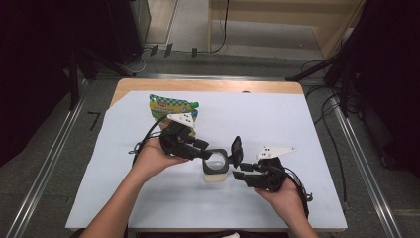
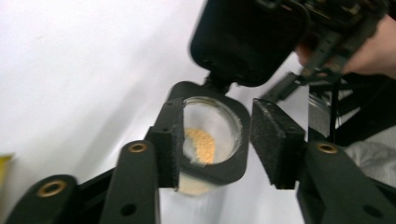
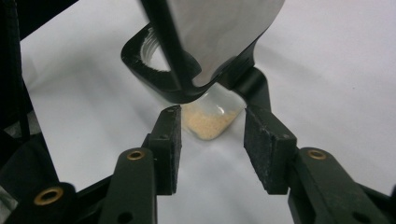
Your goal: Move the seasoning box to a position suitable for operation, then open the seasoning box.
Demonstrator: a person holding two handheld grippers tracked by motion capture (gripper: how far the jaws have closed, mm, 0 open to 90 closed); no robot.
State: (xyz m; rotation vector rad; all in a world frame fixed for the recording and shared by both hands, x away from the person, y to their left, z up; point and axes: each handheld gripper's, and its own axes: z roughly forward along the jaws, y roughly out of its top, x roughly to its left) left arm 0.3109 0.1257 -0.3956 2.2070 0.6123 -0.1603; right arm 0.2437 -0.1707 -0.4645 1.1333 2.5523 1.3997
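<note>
A small clear jar (image 1: 215,168) with a black square collar stands in the middle of the pale cloth, with its hinged black lid (image 1: 236,150) flipped up on its right side. A little tan powder (image 2: 201,144) lies inside. My left gripper (image 1: 207,150) comes in from the left and is open. The jar's mouth (image 2: 212,133) sits between its pads, the left pad (image 2: 169,140) at the collar and the right pad apart from it. My right gripper (image 1: 241,171) is open just right of the jar. In the right gripper view, the jar (image 3: 208,122) stands just beyond the spread pads (image 3: 269,149).
A green and yellow snack bag (image 1: 173,106) lies at the back left, behind my left hand. The pale cloth (image 1: 277,124) covers a wooden table (image 1: 208,85). Dark stands and cables surround the table on the floor.
</note>
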